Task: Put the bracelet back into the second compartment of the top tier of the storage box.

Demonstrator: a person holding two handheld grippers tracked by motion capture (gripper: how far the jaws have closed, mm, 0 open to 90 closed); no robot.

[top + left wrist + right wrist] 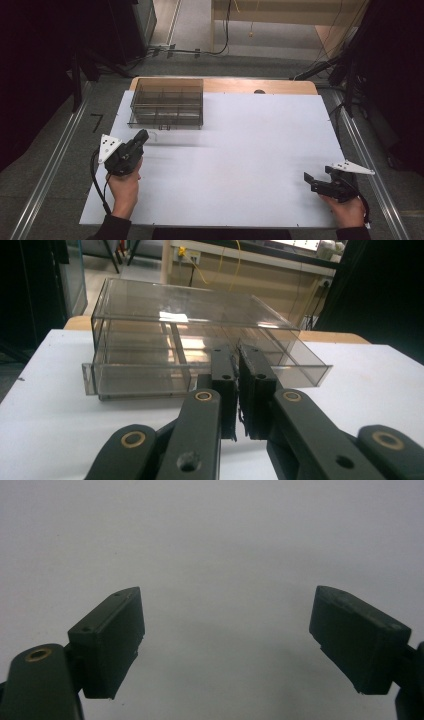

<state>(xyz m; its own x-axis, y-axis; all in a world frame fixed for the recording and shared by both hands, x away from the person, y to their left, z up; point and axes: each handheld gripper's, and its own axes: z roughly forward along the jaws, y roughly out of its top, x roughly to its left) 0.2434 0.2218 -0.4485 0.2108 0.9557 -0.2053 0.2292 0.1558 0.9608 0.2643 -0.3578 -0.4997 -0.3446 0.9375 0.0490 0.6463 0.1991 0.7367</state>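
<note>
A clear plastic organiser box [167, 102] with inner dividers stands at the far left of the white tabletop [240, 150]. My left gripper [144, 134] points at its near side from just in front. In the left gripper view the box [190, 335] sits close ahead, and the left gripper [236, 357] has its pads pressed together in front of the box's lower front wall. I cannot make out anything between them. My right gripper [316, 173] rests low at the near right corner, jaws spread wide. In the right gripper view my right gripper [227, 595] has bare white surface between its pads.
The wooden table edge [260, 86] shows beyond the white sheet. Cables [200, 50] lie on the floor behind the table, and metal rails [50, 170] run along both sides. Dark equipment stands at the far left and right.
</note>
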